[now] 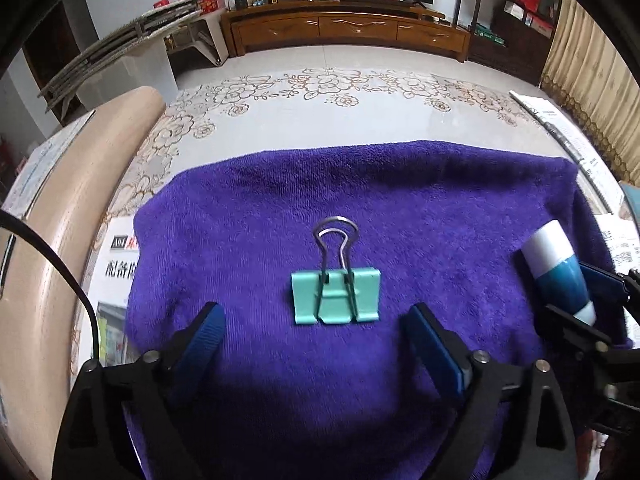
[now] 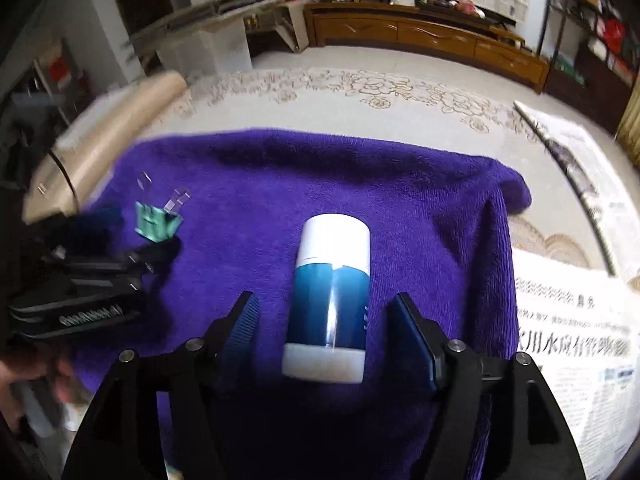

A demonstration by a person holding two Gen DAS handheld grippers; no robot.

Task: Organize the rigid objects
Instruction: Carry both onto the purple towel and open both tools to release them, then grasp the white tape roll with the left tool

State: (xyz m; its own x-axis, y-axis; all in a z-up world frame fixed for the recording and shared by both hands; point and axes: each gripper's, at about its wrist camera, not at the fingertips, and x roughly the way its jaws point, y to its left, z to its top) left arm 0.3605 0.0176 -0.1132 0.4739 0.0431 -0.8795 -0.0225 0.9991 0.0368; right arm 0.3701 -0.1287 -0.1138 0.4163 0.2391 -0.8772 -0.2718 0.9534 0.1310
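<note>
A mint-green binder clip (image 1: 336,296) lies on a purple towel (image 1: 440,208), its wire handles pointing away. My left gripper (image 1: 316,322) is open, with the clip between and just ahead of its blue fingertips. A teal bottle with a white cap (image 2: 330,300) lies on the towel (image 2: 400,184). My right gripper (image 2: 326,316) is open, its fingers either side of the bottle without touching it. The bottle (image 1: 558,268) also shows at the right in the left wrist view, and the clip (image 2: 156,220), blurred, at the left in the right wrist view.
The towel lies on a table with a floral cloth (image 1: 328,104). Newspapers (image 2: 576,320) lie to the right and under the towel's left side (image 1: 116,264). A wooden chair back (image 1: 80,200) curves at the left. A wooden cabinet (image 1: 344,28) stands far behind.
</note>
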